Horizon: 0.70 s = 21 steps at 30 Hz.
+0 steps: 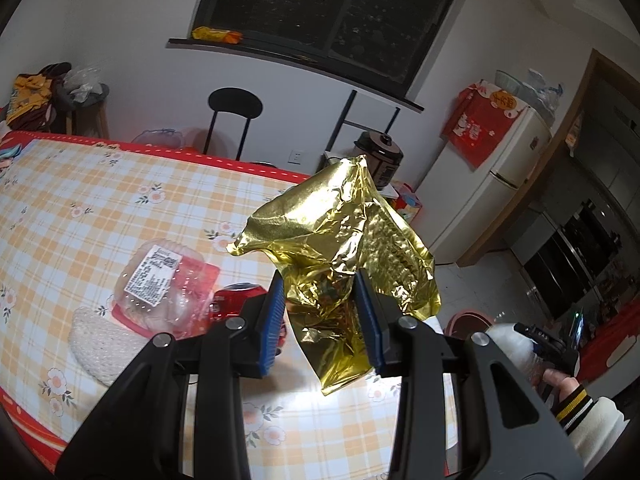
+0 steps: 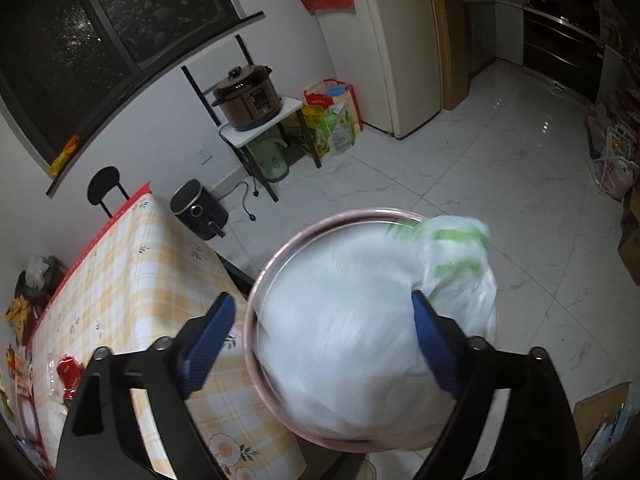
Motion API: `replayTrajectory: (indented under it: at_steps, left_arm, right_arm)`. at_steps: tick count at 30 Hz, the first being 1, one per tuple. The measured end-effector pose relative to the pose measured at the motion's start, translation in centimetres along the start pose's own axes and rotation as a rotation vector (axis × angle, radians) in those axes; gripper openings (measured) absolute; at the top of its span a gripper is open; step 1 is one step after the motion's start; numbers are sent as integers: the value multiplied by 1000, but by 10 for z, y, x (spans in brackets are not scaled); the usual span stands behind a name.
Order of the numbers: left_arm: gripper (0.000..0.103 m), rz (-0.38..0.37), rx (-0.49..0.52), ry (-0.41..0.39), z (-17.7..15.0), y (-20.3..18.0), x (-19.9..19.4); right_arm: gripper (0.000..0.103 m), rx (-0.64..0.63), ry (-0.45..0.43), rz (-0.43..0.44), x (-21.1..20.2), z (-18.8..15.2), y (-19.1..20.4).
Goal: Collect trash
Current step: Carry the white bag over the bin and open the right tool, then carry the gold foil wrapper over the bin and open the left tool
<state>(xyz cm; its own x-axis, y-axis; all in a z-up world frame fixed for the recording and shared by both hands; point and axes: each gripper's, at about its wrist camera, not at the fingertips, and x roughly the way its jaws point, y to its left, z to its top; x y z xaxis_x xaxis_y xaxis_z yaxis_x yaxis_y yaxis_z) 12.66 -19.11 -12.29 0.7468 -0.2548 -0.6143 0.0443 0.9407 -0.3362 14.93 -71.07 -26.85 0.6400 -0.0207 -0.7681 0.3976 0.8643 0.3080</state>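
Observation:
My left gripper (image 1: 320, 312) is shut on a crumpled gold foil wrapper (image 1: 340, 248) and holds it above the table's right edge. Below it on the checked tablecloth (image 1: 100, 208) lie a red can (image 1: 236, 300) and a clear plastic food container with a label (image 1: 160, 284). My right gripper (image 2: 320, 340) is open above a pink trash bin (image 2: 280, 248) beside the table. A white plastic bag with green print (image 2: 452, 264) hangs blurred between and just beyond its fingers, over the bin. The bin also shows in the left wrist view (image 1: 468, 320).
A white woven mat (image 1: 100, 340) lies by the container. A black chair (image 1: 234, 112) stands behind the table. On the floor stand a black air fryer (image 2: 198, 208), a rack with a brown cooker (image 2: 248, 96), bags (image 2: 336, 116) and a fridge (image 2: 404, 40).

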Motion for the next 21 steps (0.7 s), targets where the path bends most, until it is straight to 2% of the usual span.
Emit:
replayTrajectory:
  at_steps: [4, 11, 21]
  left_arm:
    - [37, -23, 22, 4, 0, -10, 4]
    - [37, -70, 55, 11, 0, -29, 10]
    - [37, -172, 138, 37, -5, -88, 28]
  right_arm:
    - [98, -16, -38, 21, -17, 3, 3]
    - [98, -57, -109, 44, -55, 11, 13]
    - [98, -80, -196, -3, -116, 7, 15]
